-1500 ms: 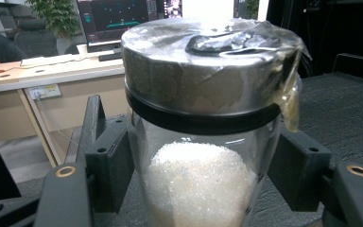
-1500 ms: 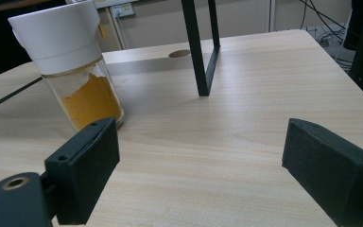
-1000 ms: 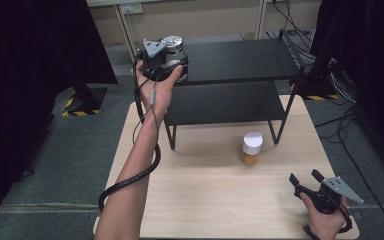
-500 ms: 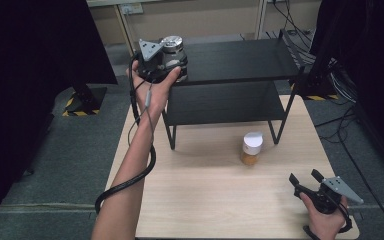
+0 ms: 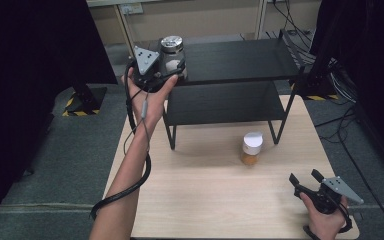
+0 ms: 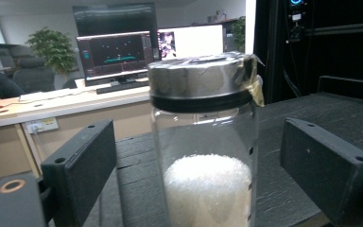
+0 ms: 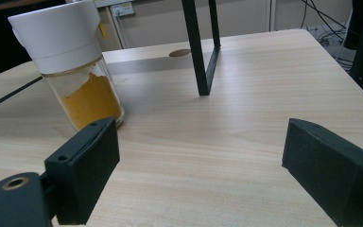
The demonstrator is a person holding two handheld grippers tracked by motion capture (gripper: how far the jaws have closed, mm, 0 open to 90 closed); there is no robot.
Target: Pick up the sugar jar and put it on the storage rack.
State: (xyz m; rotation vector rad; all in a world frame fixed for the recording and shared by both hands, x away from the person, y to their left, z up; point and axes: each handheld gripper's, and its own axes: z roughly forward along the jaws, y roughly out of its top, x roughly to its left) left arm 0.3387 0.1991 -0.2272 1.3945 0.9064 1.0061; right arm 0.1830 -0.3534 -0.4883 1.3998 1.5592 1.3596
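**Left claw astride a jar on the shelf rack; right claw idle at the desk corner**

Landmark: the black two-tier shelf rack (image 5: 240,75) standing at the far side of the desk (image 5: 205,200).

Left claw (image 5: 172,65): held at the left end of the rack's top tier, raised on an outstretched forearm. Its jaws are spread wide. In the left gripper view a glass jar (image 6: 203,146) with a silver lid stands upright on the top tier, directly between the two jaws. A clear gap shows on each side of the jar, so the jaws bracket it without touching. The jar holds a white granular substance filling roughly its lower part. A strip of yellowish tape hangs at the lid's edge. From the high view the same jar (image 5: 171,50) sits at the top tier's left front corner, just beyond the hand.

Right claw (image 5: 305,181): low over the desk, well in front of the rack and toward its right side, near the desk's corner. Jaws are wide apart and hold nothing.

Second jar (image 5: 252,148): white lid, orange powder inside, upright on the desk just in front of the rack's right front leg. In the right gripper view it (image 7: 73,71) stands beyond the claw's left-hand jaw, apart from it and outside the gap between the jaws.
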